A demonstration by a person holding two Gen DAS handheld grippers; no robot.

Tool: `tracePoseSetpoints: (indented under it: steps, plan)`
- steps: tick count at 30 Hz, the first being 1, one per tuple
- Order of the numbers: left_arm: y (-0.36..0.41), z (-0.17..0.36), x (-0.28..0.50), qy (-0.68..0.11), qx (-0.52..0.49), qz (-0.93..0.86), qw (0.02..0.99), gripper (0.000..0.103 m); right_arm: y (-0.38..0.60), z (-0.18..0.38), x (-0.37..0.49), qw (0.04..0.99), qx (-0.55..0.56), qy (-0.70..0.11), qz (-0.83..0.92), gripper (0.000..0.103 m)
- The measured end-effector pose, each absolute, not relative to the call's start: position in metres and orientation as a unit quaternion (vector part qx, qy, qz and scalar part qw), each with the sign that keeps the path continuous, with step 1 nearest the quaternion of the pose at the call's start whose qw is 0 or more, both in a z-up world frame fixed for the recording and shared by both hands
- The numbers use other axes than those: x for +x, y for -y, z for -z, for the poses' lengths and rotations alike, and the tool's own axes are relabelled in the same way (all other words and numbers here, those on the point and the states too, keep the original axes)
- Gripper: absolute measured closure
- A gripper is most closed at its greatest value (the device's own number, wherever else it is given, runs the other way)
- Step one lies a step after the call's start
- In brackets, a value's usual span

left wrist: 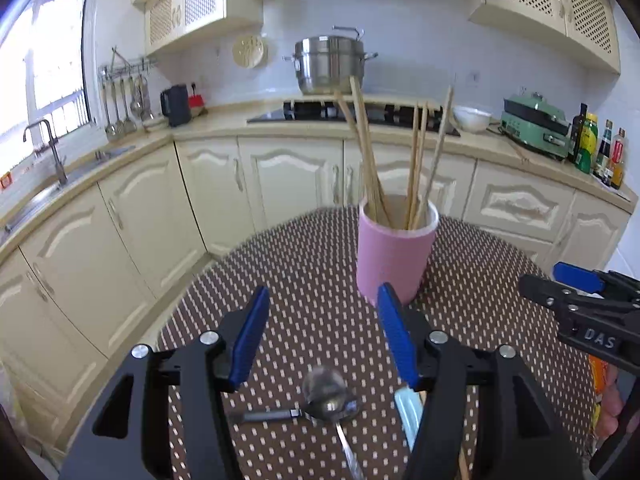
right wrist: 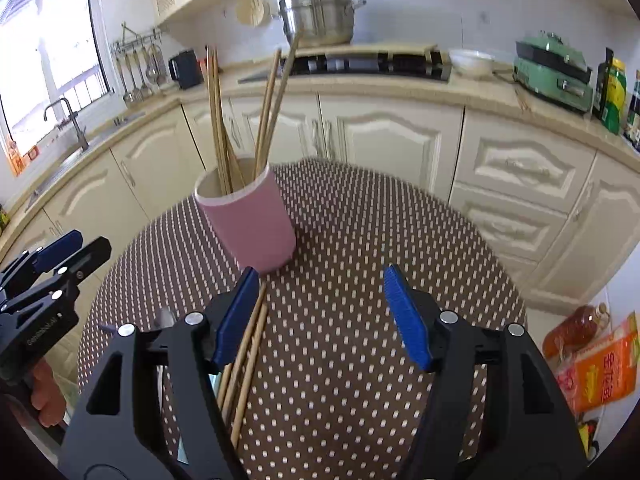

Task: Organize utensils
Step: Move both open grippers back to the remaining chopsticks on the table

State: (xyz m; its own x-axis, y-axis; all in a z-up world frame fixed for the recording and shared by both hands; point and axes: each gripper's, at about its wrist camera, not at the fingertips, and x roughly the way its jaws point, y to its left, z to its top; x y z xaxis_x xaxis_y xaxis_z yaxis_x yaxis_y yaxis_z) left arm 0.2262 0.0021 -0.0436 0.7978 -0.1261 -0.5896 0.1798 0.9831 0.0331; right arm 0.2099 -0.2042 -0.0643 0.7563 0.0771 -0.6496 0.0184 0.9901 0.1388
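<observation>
Spoon [left wrist: 330,400] between left tongs [left wrist: 324,340]

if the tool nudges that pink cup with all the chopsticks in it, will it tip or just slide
The pink cup looks more apt to tip than slide: it is tall for its base, and the chopsticks stand well above its rim, leaning outward. The woven dotted table mat probably grips the base, so a high push would likely topple it. A push near the base seems safer.

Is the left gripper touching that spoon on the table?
Apart. In the left wrist view the left gripper hangs open above the spoon, with dotted tablecloth showing between its blue fingers and the spoon.
</observation>
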Motion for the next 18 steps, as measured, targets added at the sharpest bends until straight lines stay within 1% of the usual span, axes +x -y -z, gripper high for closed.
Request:
tracePoseSetpoints:
  steps: [8,10,18]
  plan:
    - [-0.015,0.077,0.207,-0.343,0.04,0.089,0.934,0.046,0.186,0.106,0.204,0.91,0.071,-0.407,-0.027,0.038]
    - [-0.017,0.084,0.204,-0.352,0.04,0.091,0.931,0.044,0.182,0.115,0.203,0.906,0.071,-0.416,-0.029,0.038]
    - [-0.022,0.113,0.197,-0.377,0.044,0.096,0.92,0.044,0.168,0.142,0.203,0.895,0.074,-0.439,-0.029,0.038]
